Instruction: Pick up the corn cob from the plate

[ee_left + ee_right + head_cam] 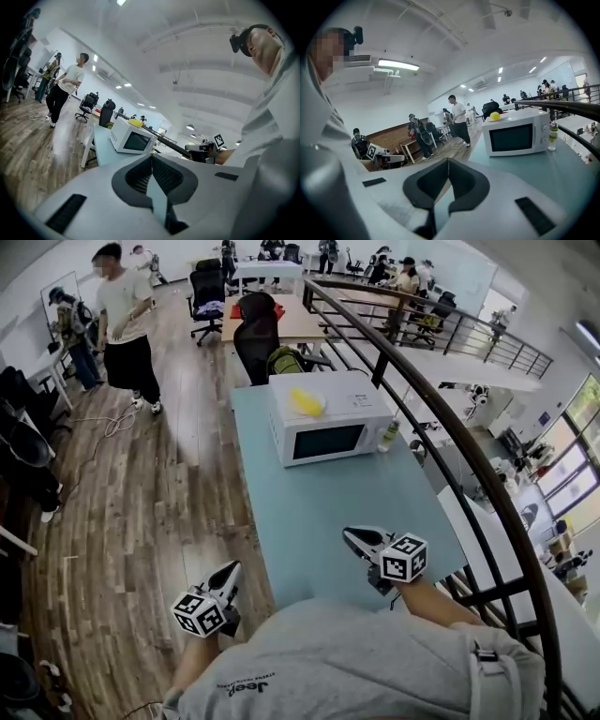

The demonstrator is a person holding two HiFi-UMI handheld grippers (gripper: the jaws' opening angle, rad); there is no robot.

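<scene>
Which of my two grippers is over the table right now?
The right gripper, jaws shut and empty, above the blue table's near end. The left gripper is off its left edge, over the wooden floor.

Corn cob point(304, 400) atop white m/wave point(328, 440) (on blue table point(305, 531))

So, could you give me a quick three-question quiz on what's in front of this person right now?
1. True or false: the corn cob lies on top of the microwave.
2. What stands on the table next to the microwave? A) a bottle B) a kettle C) a toaster
3. Fill in: the left tongs and the right tongs both have their jaws ____, with nothing between them.

Key: 1 true; 2 A; 3 shut.
</scene>
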